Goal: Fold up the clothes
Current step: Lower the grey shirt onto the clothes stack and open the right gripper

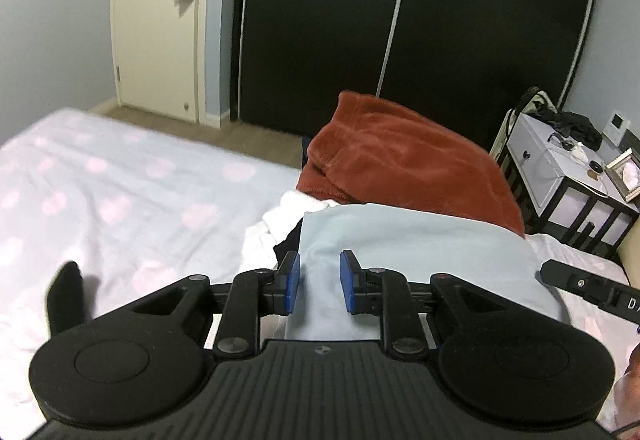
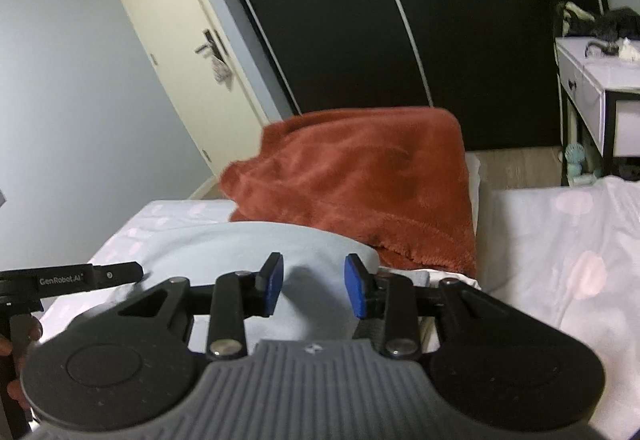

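Left gripper point(image 1: 319, 282) is pointing forward, jaws standing apart with a clear gap between the blue pads point(image 1: 293, 272); nothing is sitting between them. Right gripper point(image 2: 314, 286) is likewise pointing forward, jaws parted, blue pads point(image 2: 357, 290) gripping nothing. Each tool is showing at the edge of the other's view: the right one at the right edge of the left wrist view, the left one at the left edge of the right wrist view. Both are being held side by side, roughly level.

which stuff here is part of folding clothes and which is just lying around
For the job: light blue garment, white clothing, black sock, left tongs, right tongs.

Just lying about: rust fleece blanket, nightstand, picture frame, door.
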Action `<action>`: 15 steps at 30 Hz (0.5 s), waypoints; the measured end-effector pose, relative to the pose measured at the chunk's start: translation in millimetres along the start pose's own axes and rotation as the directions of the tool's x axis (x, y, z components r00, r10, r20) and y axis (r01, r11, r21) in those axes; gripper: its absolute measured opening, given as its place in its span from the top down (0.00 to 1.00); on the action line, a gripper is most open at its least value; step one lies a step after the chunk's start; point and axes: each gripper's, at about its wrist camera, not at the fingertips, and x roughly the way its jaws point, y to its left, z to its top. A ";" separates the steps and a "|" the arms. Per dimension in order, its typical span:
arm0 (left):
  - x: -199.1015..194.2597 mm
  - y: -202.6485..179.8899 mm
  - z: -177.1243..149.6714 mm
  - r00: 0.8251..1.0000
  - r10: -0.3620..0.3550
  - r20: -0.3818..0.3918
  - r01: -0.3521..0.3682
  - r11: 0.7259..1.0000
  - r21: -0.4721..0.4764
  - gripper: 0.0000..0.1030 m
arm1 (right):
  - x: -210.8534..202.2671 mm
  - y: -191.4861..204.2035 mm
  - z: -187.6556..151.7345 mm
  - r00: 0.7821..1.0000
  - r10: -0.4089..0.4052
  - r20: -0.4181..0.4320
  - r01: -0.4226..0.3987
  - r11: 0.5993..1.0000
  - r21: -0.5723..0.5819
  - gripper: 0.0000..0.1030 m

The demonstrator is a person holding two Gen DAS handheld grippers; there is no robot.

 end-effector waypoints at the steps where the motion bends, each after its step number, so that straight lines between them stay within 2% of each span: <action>1: -8.3 -2.3 -3.1 1.000 0.005 0.013 -0.005 1.000 0.011 0.81 | -9.4 3.9 -3.4 1.000 0.003 0.017 -0.003 1.000 -0.021 0.64; 5: -35.2 -9.4 -20.8 0.999 0.015 0.044 -0.017 0.999 0.041 0.81 | -43.1 19.1 -20.0 0.998 0.028 0.061 -0.022 0.994 -0.102 0.64; 9: -44.5 -10.2 -43.8 0.998 0.035 0.054 -0.038 0.998 0.051 0.81 | -62.8 31.9 -42.6 0.998 0.042 0.044 -0.034 0.984 -0.175 0.64; 15: -31.2 0.0 -73.5 0.999 0.041 0.021 -0.041 0.999 0.015 0.81 | -49.3 26.1 -72.0 0.999 -0.004 -0.035 -0.004 0.974 -0.228 0.64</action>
